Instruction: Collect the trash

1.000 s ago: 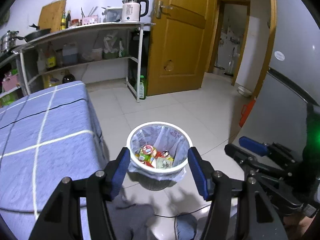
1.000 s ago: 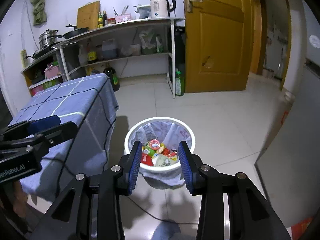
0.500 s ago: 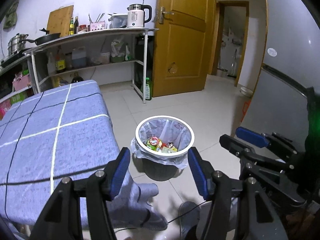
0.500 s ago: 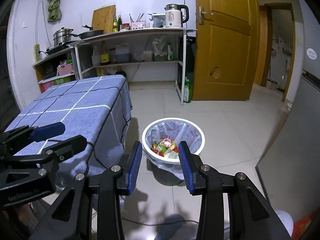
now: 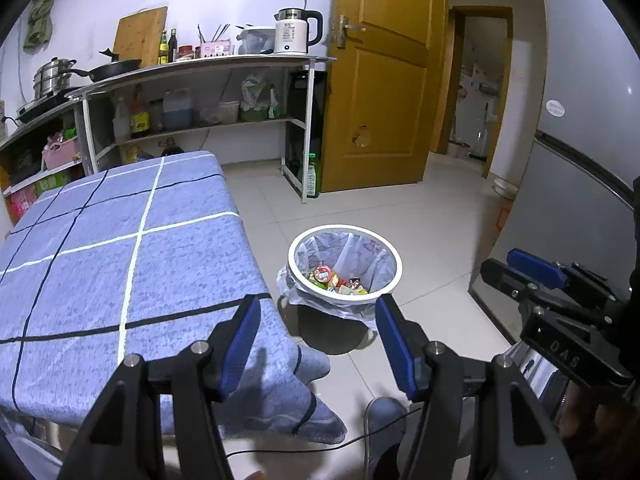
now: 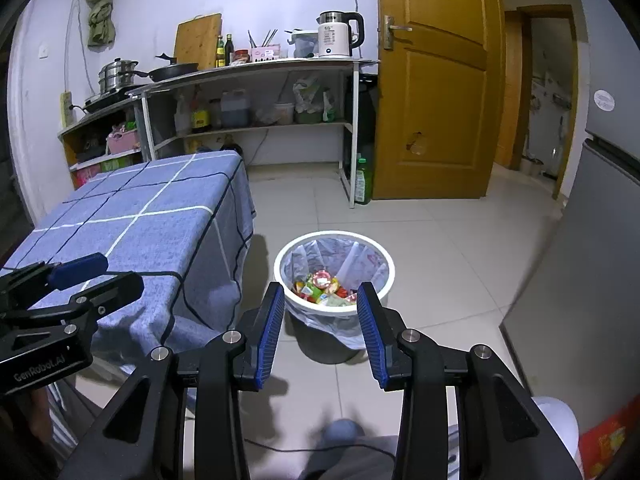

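On the tiled floor beside the table we have the white trash bin (image 5: 345,266), lined with a thin plastic bag and holding a heap of colourful wrappers (image 5: 335,280) at its bottom. We can make out red, green and yellow packets in there, though what each one is we cannot tell. The bin stands just off the hanging corner of the blue checked tablecloth (image 5: 132,256), close to it but not touching.

Our left gripper (image 5: 316,322) hangs above the floor, its blue-padded jaws wide apart with nothing between them; the table corner sits behind one finger and the bin behind the other. Our right gripper (image 6: 321,312) has its jaws apart too, a narrower gap, empty as well, and through that gap we look straight down at the bin's rim and the wrappers inside.

Behind it all we see a metal shelf rack (image 6: 256,92) with a white kettle (image 6: 340,36) on top, and a yellow wooden door (image 6: 436,92) standing next to it.
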Action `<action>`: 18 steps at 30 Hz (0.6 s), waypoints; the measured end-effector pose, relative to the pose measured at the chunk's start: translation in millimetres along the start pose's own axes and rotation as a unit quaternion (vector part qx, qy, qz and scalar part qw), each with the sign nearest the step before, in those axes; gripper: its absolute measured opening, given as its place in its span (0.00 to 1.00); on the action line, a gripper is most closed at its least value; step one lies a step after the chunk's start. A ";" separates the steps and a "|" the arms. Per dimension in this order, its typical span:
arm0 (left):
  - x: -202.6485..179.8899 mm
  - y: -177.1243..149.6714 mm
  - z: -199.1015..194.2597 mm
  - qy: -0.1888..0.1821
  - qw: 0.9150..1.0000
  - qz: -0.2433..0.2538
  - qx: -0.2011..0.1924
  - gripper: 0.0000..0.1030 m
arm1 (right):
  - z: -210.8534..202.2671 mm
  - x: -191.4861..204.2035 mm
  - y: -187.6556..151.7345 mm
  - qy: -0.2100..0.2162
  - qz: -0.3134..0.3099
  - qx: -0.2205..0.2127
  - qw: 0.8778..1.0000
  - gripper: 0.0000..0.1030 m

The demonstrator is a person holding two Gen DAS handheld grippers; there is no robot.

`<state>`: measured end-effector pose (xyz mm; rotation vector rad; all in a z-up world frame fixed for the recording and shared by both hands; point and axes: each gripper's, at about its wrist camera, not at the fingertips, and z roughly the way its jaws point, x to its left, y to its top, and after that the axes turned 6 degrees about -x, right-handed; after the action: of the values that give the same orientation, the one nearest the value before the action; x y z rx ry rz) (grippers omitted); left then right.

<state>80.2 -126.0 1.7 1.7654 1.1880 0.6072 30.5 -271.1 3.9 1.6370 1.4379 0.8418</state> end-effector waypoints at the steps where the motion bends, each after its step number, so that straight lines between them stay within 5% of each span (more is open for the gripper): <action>1: 0.4 -0.5 -0.8 0.000 1.000 -0.001 -0.001 0.60 | 0.3 -1.1 0.0 0.001 0.000 0.000 1.000 0.38; 18: 0.4 -1.8 -0.3 0.004 1.000 -0.003 0.001 0.60 | 0.9 0.9 -2.1 0.005 -0.001 0.010 1.000 0.38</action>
<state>79.3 -125.2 0.3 1.7614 1.1990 0.6098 30.5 -270.2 1.6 1.6471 1.4593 0.8393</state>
